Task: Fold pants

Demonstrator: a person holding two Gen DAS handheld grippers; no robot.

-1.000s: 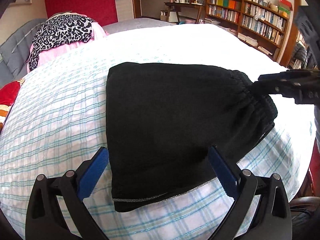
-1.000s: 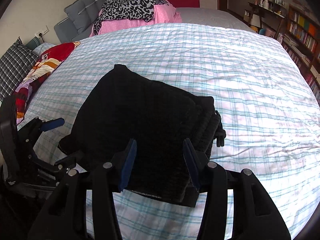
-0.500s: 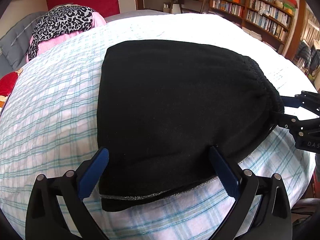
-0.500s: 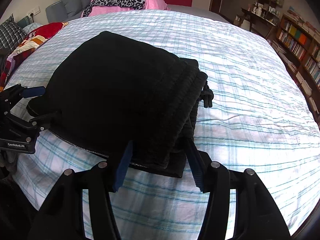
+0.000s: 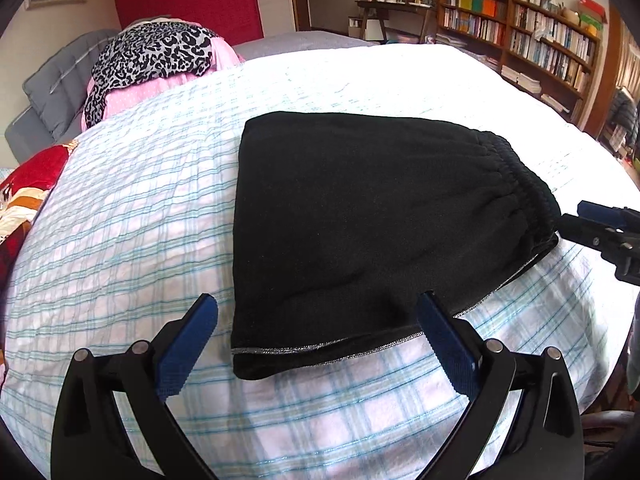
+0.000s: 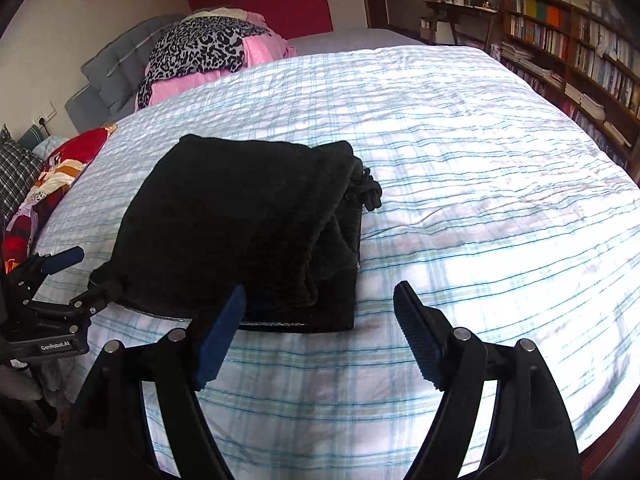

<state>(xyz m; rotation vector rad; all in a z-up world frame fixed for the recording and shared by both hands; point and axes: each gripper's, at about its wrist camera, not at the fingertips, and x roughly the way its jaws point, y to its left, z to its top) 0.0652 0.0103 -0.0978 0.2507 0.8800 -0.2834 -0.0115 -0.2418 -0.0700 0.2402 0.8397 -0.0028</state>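
Bedroom with a plaid-covered bed [image 6: 460, 160] and bookshelves [image 5: 520, 40] behind: the right gripper [image 6: 320, 320], spread and empty, has just been opening and has drawn back off the folded black pants [image 6: 240, 232], which lie just ahead; the left gripper [image 5: 316, 332], also spread, straddles their near hem, so the fold looks finished; its body reads "GenRobot.AI"

One text was legible: "GenRobot.AI", printed in white on the black body of the left gripper [image 6: 68, 276], seen in the right wrist view. Book spines on the bookshelf [image 6: 560, 36] were too small to read.
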